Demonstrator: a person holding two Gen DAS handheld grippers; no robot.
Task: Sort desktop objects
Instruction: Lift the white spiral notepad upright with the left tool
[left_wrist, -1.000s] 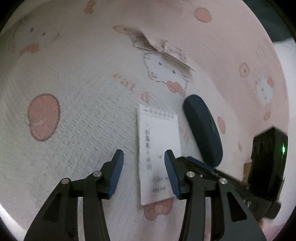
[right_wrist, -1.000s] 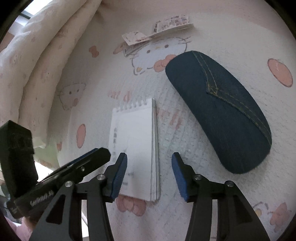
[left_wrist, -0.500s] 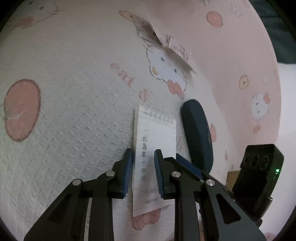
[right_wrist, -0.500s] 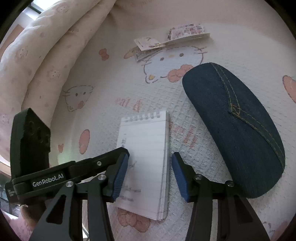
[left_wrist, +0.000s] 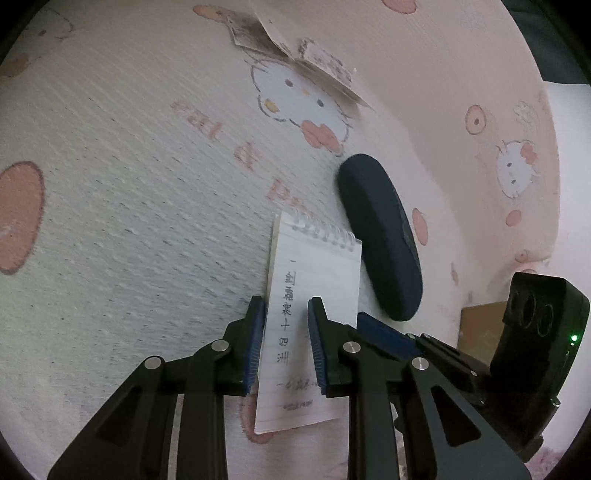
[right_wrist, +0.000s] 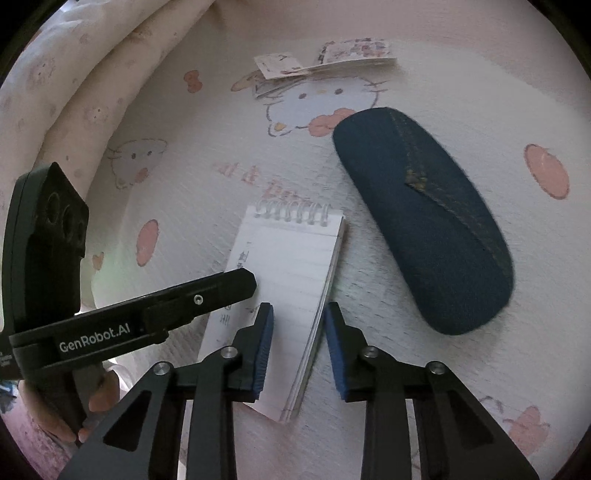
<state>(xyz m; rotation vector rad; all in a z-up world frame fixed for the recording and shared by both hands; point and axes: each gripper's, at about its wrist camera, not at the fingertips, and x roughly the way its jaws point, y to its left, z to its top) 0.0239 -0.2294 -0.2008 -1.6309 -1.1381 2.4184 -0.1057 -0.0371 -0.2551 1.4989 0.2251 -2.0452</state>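
Spiral notepad (right_wrist: 291, 266) lies flat on the cat-print cloth (left_wrist: 129, 184), with its wire binding at its 12 o'clock end and the ruled top page facing up. In the left wrist view we see a column of handwriting down the page.

Left tool (left_wrist: 285, 306): the jaws have just been closing and now stand at a narrow gap. They straddle the pad's 9 o'clock edge, with one blue pad just outside the edge and the other over the written page. We cannot see either pad pressing on the paper.

Right tool (right_wrist: 299, 310): its jaws have also just been closing to a similarly narrow gap. They bracket the pad's 3 o'clock edge, where the page stack shows side-on. One pad is over the page and the other is over bare cloth. We see no firm contact.

In the right wrist view, one finger of the left tool reaches in from 9 o'clock over the pad's lower left part. A hand (right_wrist: 99, 398) grips its handle at 8 o'clock.

Denim glasses case (right_wrist: 424, 221) lies at 2 o'clock from the pad, near it but apart, with its long axis slanted.

Printed paper slips (right_wrist: 325, 62) lie at 12 o'clock, well apart from the pad, overlapping one another, one part lifted off the cloth.

Folded cat-print fabric (right_wrist: 74, 92) is bunched at 10 o'clock.
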